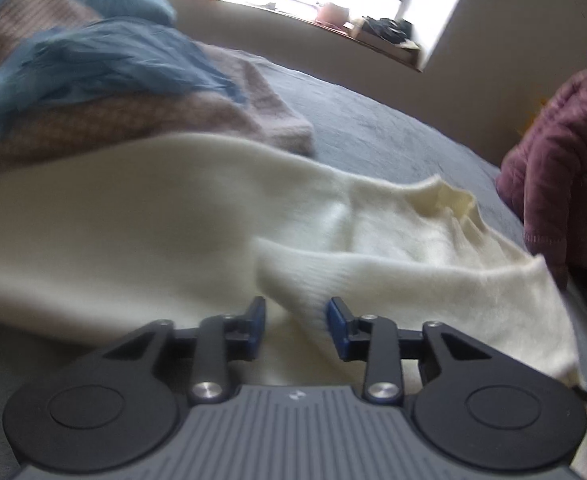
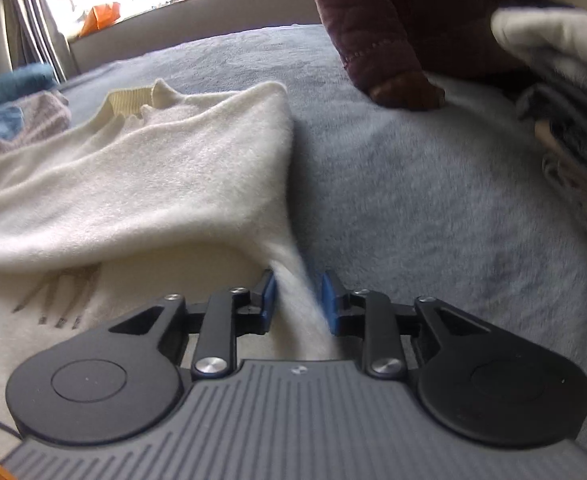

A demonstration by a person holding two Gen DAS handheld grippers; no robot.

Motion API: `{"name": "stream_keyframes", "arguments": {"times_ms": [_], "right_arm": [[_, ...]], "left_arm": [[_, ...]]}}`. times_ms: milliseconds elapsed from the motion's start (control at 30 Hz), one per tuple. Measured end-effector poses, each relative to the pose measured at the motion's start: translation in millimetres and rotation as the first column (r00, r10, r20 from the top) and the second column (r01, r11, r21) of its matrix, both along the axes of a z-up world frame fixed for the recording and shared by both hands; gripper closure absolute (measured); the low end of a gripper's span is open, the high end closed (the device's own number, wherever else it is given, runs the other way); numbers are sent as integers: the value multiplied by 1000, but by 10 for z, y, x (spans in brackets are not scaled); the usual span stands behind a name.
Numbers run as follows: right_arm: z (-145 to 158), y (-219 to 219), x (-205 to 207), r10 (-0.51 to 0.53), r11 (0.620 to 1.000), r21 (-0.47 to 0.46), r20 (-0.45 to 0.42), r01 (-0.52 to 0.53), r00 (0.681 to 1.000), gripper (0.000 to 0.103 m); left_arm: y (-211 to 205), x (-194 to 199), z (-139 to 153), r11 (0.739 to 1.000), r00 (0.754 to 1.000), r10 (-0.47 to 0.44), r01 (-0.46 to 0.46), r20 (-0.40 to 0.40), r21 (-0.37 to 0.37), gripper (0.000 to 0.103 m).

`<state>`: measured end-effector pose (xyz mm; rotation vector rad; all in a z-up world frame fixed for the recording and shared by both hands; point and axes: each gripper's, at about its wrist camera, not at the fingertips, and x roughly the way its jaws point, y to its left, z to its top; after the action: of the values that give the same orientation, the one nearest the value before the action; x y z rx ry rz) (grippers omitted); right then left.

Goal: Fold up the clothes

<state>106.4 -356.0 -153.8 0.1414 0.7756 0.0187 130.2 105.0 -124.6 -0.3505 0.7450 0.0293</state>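
- Broadly, a bed (image 2: 393, 184) with a fuzzy grey-blue cover fills both views and carries everything; a window ledge runs behind it.
- Spread across the bed is a cream sweater (image 2: 141, 168), the garment being worked on. Its collar (image 2: 131, 100) faces the far side, and part of the body is raised into a soft tent, with one sleeve or flap doubled back over the rest, so it is neither flat nor a neat packet.
- At the far left lies a loose heap of blue and pinkish checked cloth (image 1: 125, 92); whether that is bedding or more clothing, I cannot tell.
- At the right edge of the right-wrist view sits a stack of folded clothes (image 2: 565, 92), blurred, which suggests some garments are already folded.
- A person's maroon quilted sleeve (image 2: 385, 32) reaches down to the bed beyond the sweater.
- The left claw (image 1: 295, 330) has its blue pads spread apart, with a ribbed sleeve cuff (image 1: 305, 280) lying between them, not pinched.
- The right claw (image 2: 297, 300) is likewise spread, with a ridge of sweater fabric running up between its pads, ungripped.
- Judged from this, the sweater is mid-fold: some cloth is turned over, but squaring and stacking it remain.
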Motion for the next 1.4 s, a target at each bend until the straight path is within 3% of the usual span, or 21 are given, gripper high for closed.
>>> {"name": "stream_keyframes", "arguments": {"times_ms": [133,233,267,400,433,633,700,733,833,867,1000,1167,1233,1400], "right_arm": [[106,-48,-122,-7,1000,21,0,7,1000,71],[219,-74,-218,-7,999,37,20,6,1000,71],[290,-72,-255,-1,999,42,47,-1,999,71],[432,33,-192,13,998,63,80,-18,997,70],[441,70,-163,17,997,71,78,-22,997,70],[370,343,-143,71,991,106,45,-75,996,70],[373,405,-176,96,991,89,36,-99,995,70],[377,433,-194,109,991,80,32,-111,994,70],[399,441,-239,113,992,59,35,-115,993,70],[400,425,-251,106,992,61,34,-108,994,70],[342,356,-233,73,993,92,17,-74,997,69],[308,351,-254,66,993,96,14,-67,998,69],[306,353,-262,65,993,96,13,-66,998,69],[374,404,-248,72,992,98,43,-76,996,69]], "left_arm": [[372,-88,62,994,994,109,-109,3,-13,71],[597,-138,113,990,992,126,-125,9,-68,70],[641,-141,123,989,993,116,-114,13,-95,70],[610,35,43,971,999,-34,36,11,-237,37],[593,90,6,958,997,-78,78,11,-275,37],[426,340,-136,941,983,-180,180,28,-287,38],[403,413,-72,906,973,-231,224,22,-360,59],[404,448,-37,878,966,-257,243,22,-413,60],[461,495,127,779,954,-274,294,121,-554,59],[455,511,165,765,950,-278,307,140,-566,58],[355,562,60,808,947,-314,307,72,-503,54],[311,578,-77,811,944,-329,302,37,-502,56],[287,609,-61,804,945,-325,295,34,-517,67],[248,685,-62,803,944,-330,295,26,-518,64]]}}
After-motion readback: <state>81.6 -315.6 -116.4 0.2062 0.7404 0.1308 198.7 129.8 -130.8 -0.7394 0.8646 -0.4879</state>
